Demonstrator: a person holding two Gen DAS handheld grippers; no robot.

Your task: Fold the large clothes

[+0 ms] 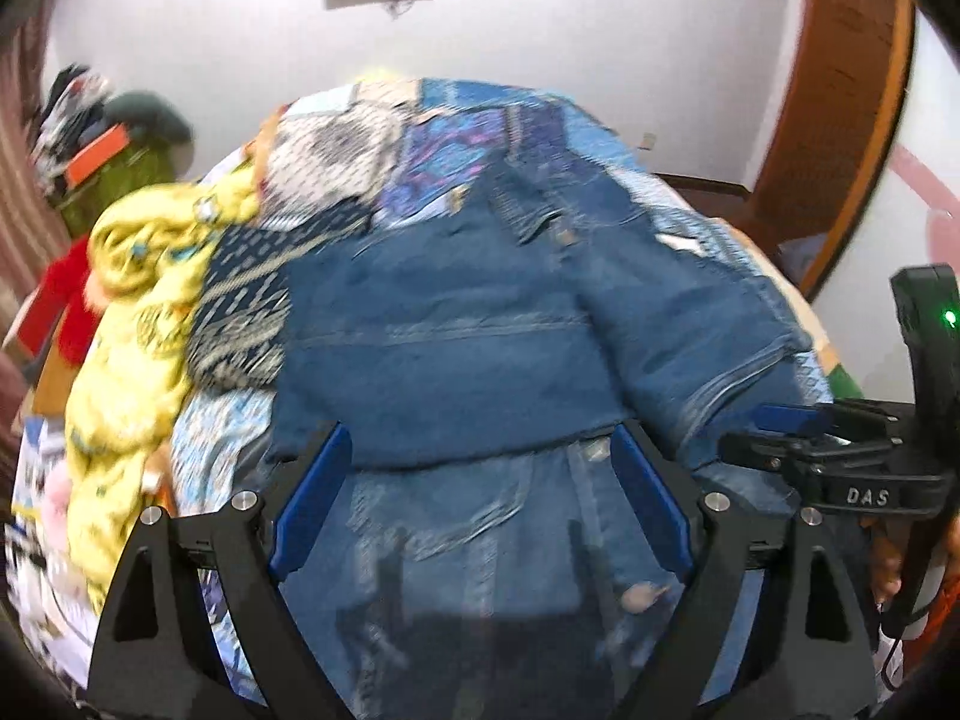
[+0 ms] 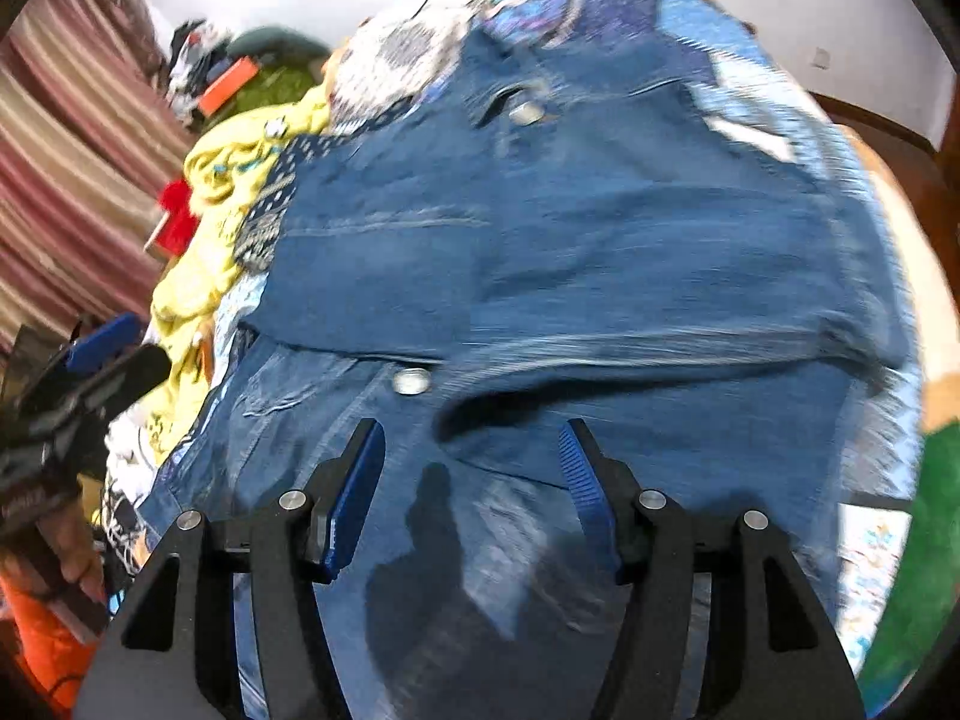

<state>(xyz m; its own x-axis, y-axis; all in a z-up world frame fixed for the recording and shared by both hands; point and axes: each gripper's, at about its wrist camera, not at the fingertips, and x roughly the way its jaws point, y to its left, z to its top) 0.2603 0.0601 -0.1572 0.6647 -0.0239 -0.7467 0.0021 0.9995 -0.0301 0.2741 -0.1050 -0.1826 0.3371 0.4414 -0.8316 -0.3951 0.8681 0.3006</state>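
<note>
A blue denim jacket (image 1: 456, 324) lies spread on a patterned blue bedspread (image 1: 480, 132), with one part folded over across its middle. It also fills the right wrist view (image 2: 570, 252). My left gripper (image 1: 480, 438) is open and empty, hovering above the jacket's near half. My right gripper (image 2: 474, 426) is open and empty above the jacket, just below a metal button (image 2: 411, 383). The right gripper also shows at the right edge of the left wrist view (image 1: 774, 426), and the left gripper at the left edge of the right wrist view (image 2: 108, 342).
A yellow patterned garment (image 1: 138, 312) and a dark patterned cloth (image 1: 252, 300) lie heaped left of the jacket. A red item (image 1: 60, 306) and a cluttered pile (image 1: 102, 144) sit further left. A striped curtain (image 2: 66, 180) hangs at left; a wooden door frame (image 1: 840, 108) stands at right.
</note>
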